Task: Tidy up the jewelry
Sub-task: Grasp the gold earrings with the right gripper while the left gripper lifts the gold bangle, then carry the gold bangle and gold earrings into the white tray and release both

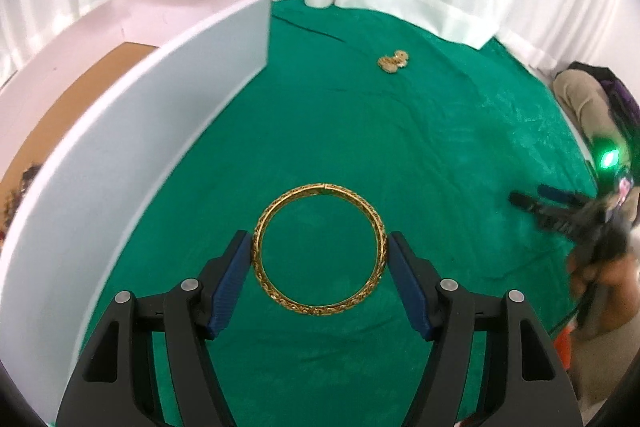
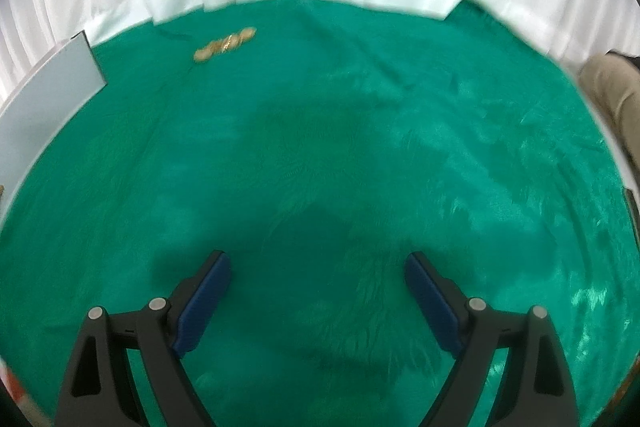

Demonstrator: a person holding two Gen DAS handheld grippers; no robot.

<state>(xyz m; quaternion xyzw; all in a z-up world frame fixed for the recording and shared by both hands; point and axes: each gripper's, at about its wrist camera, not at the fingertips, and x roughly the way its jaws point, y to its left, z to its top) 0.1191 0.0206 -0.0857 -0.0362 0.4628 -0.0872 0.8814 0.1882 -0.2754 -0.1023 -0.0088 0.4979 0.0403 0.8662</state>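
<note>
Right now the left gripper (image 1: 320, 247) has a gold bangle (image 1: 320, 249) clamped across its width, one blue pad (image 1: 230, 283) pressed against each outer side, so the ring sits flat-on to the wrist camera, seemingly lifted clear of the green cloth (image 1: 400, 131). The relation that matters is the white box (image 1: 168, 99): it stands just to the left of the held bangle, its near wall rising between the gripper and the brown floor inside, where some dark jewelry already seems to lie. I would judge the bangle must travel leftward and over that wall before being let go. A small gold cluster (image 1: 393, 61) lies well apart, farther back on the cloth. The right gripper (image 2: 318, 303) hovers with its jaws spread wide and nothing between them, over bare cloth.
</note>
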